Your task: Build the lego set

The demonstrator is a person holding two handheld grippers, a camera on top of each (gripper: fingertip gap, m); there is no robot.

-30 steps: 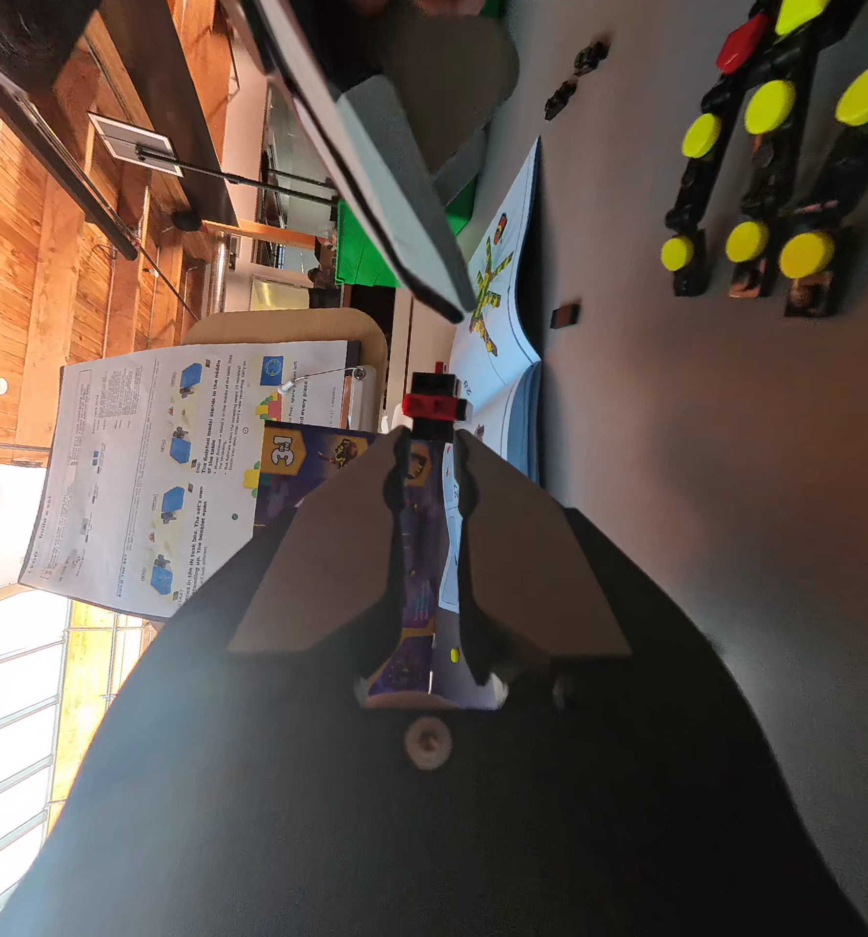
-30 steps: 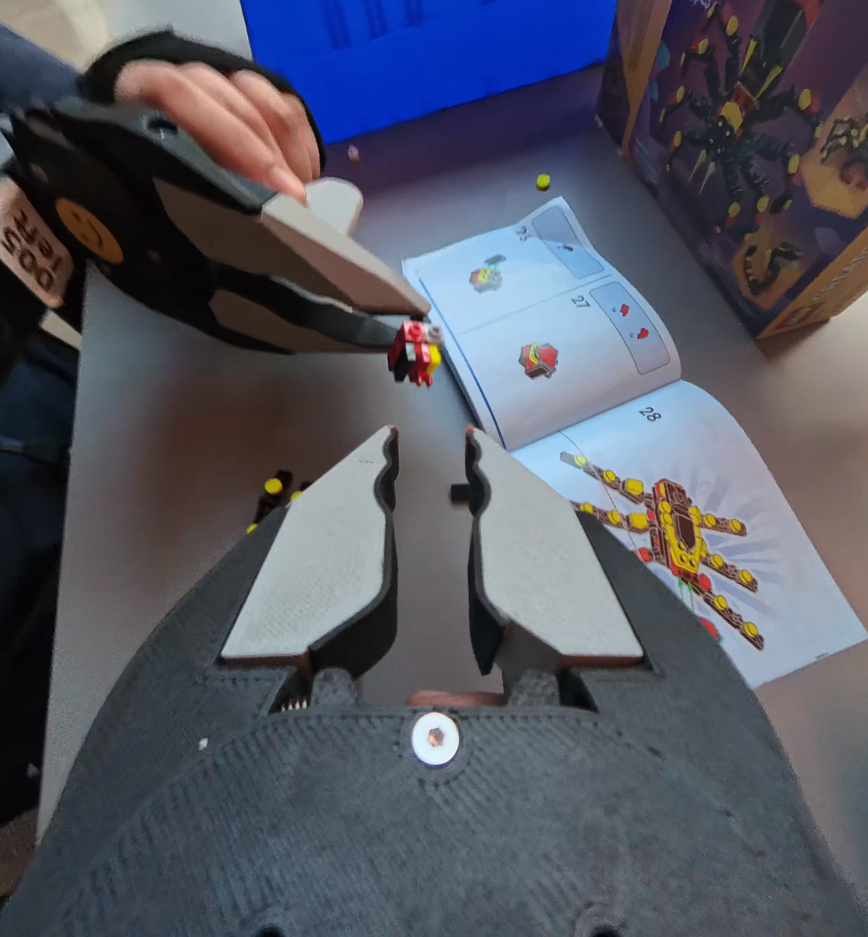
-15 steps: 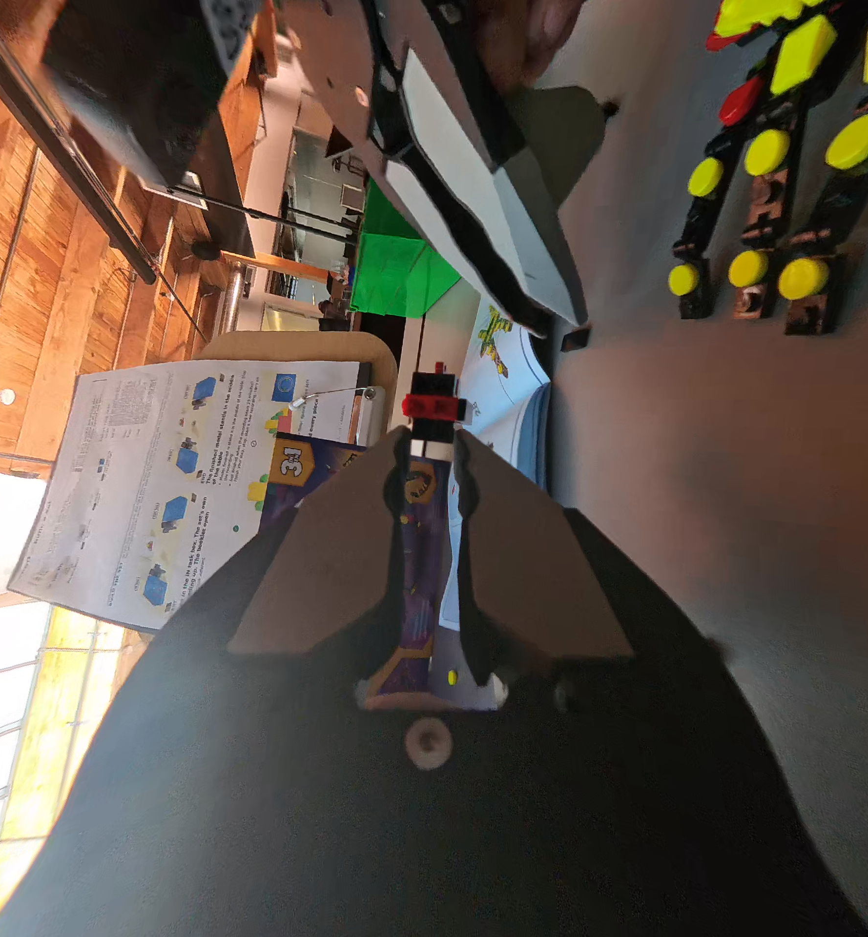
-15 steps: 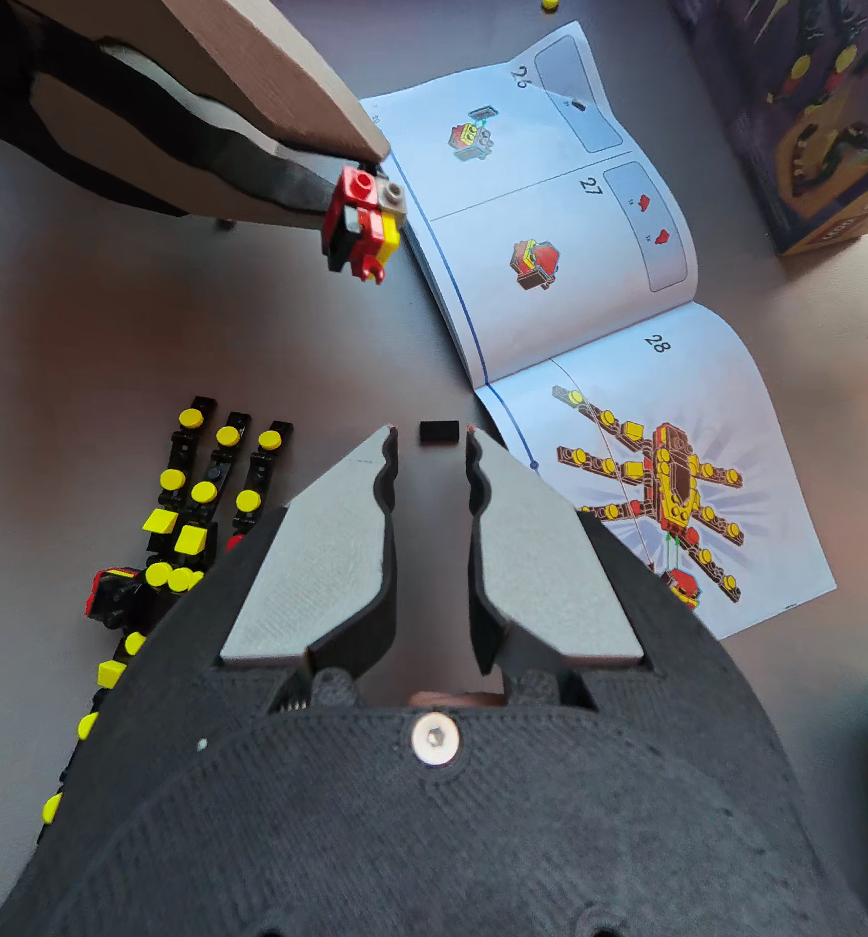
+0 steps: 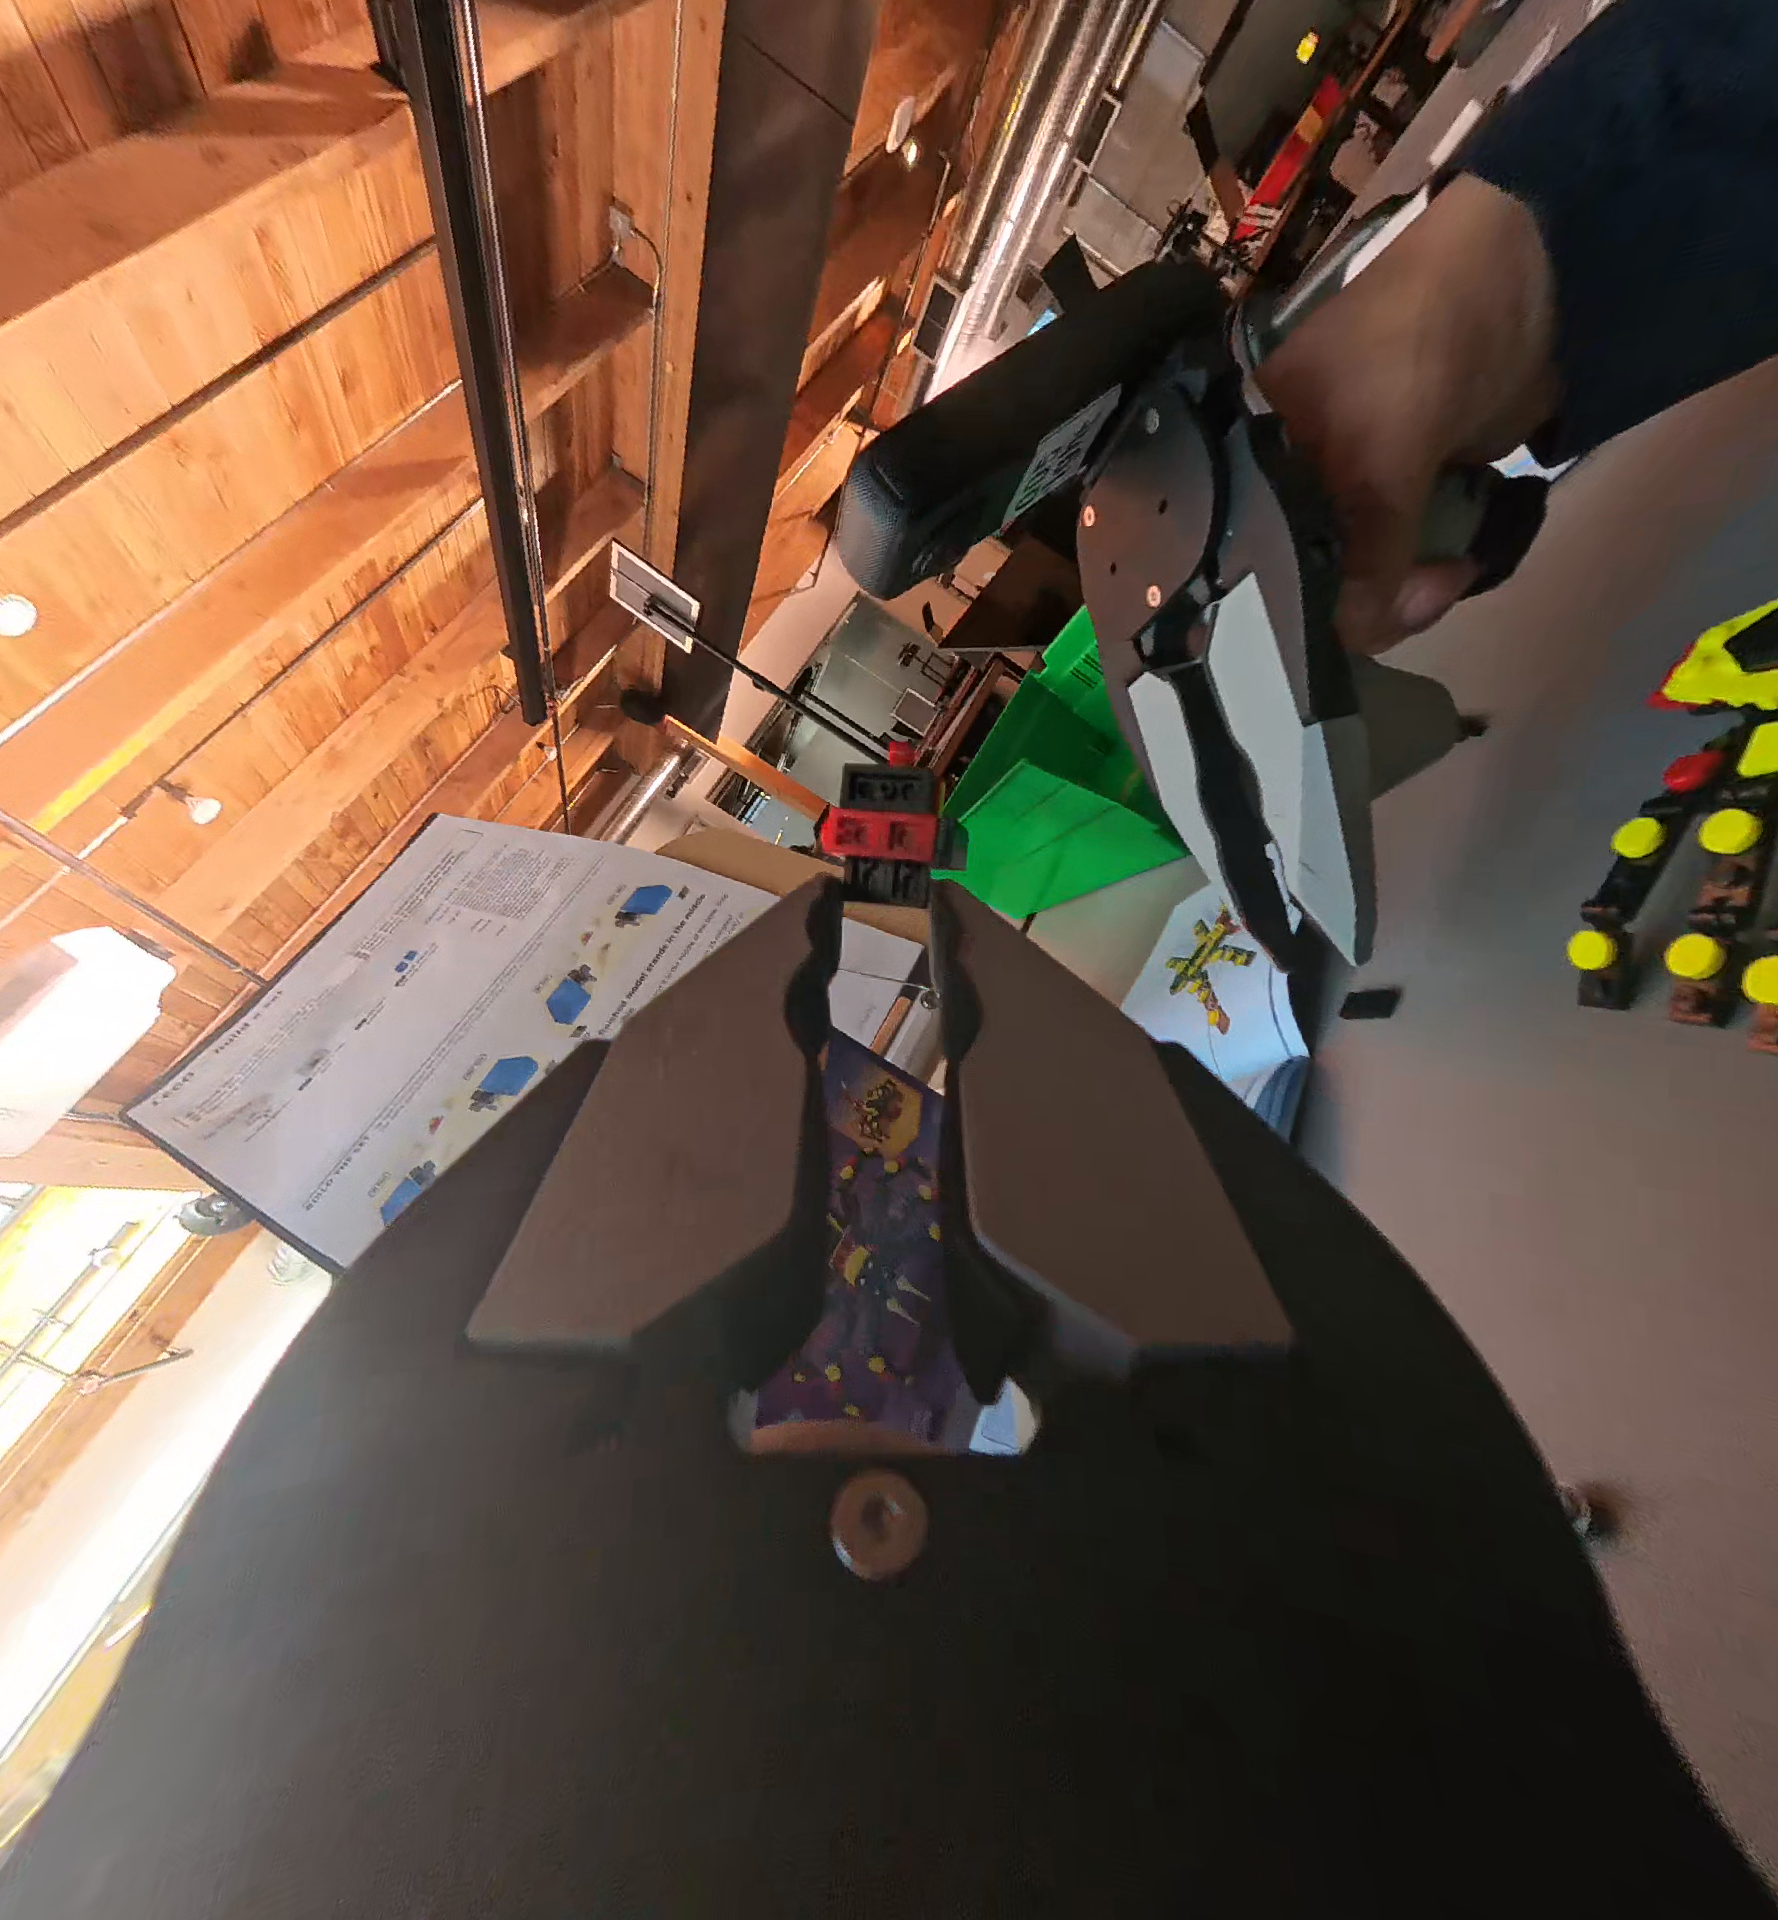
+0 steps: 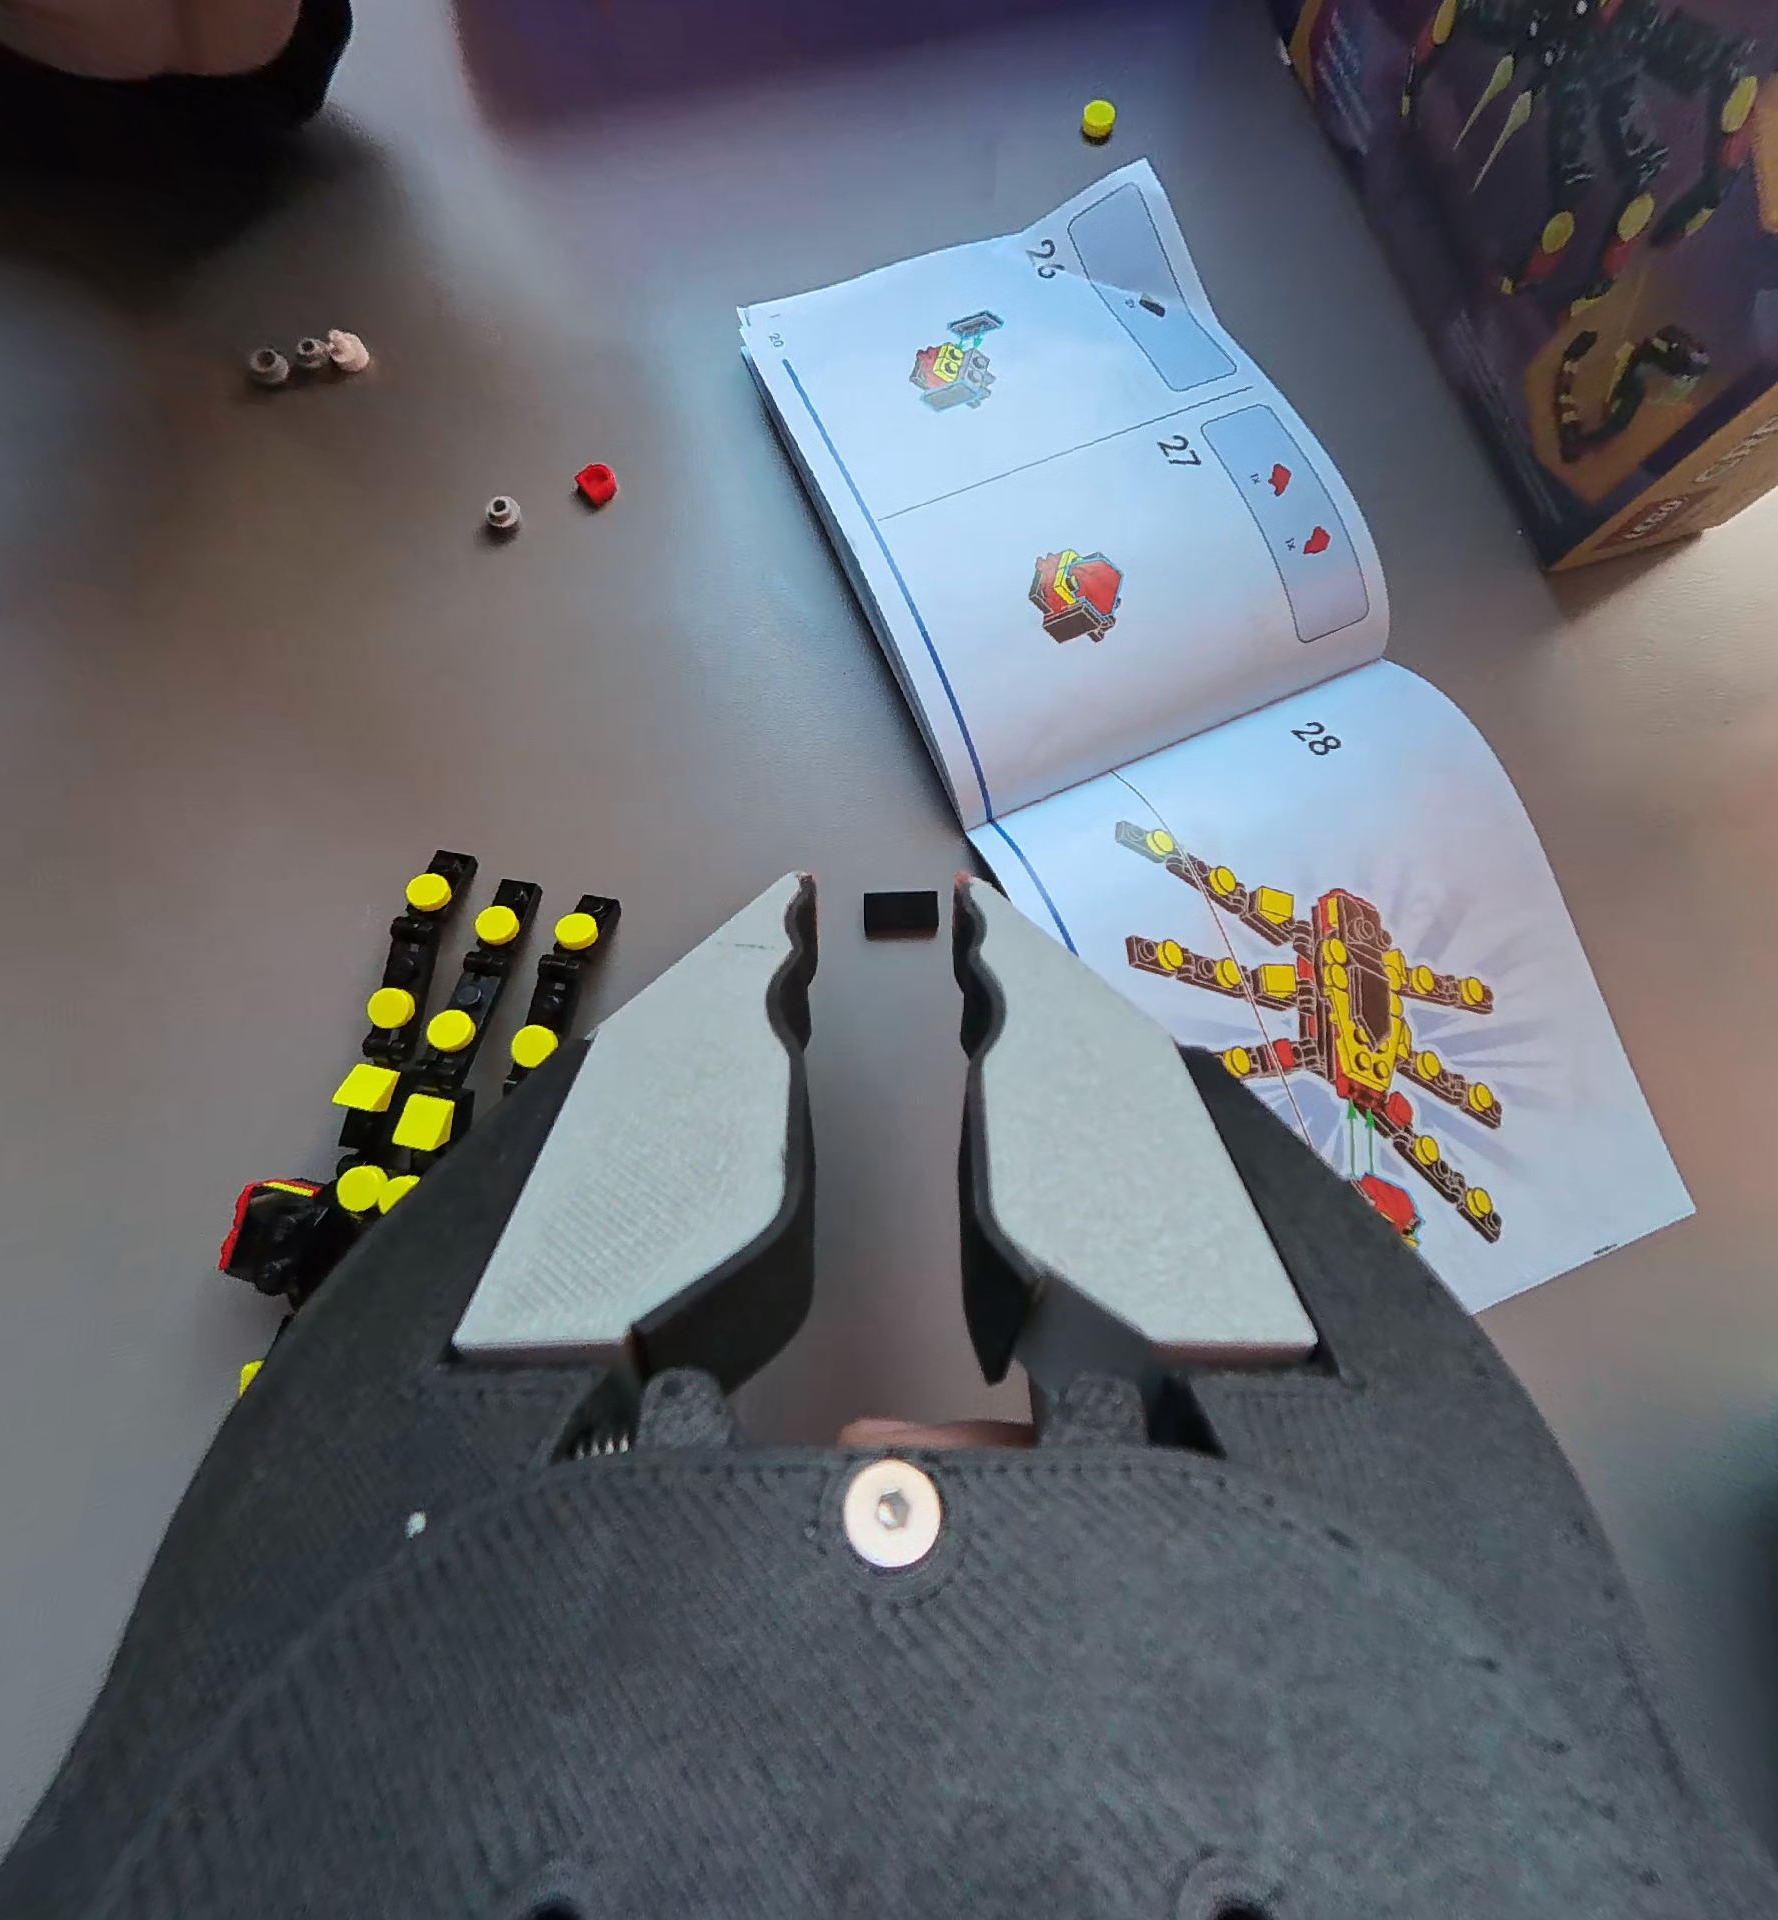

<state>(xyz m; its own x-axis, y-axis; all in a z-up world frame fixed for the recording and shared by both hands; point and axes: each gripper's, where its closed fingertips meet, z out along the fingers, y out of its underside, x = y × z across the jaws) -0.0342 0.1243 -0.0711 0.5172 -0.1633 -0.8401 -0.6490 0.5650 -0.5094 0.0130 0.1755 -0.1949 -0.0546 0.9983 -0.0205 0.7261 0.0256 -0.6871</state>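
My left gripper is shut on a small red and black brick assembly and holds it in the air. My right gripper is open and points down at the grey table, with a small flat black tile lying just beyond its fingertips. In the left wrist view the right gripper hangs tip-down over that tile. The black spider build with yellow studs lies left of the right gripper, and shows in the left wrist view.
The open instruction booklet lies right of the tile. The set's box stands at the far right. A red piece, grey studs and a yellow stud lie loose. A green bin stands beyond. Left tips to right tips: about 15 cm.
My right gripper has swung down over the black tile. My left gripper with its assembly has pulled back and left the right wrist view.
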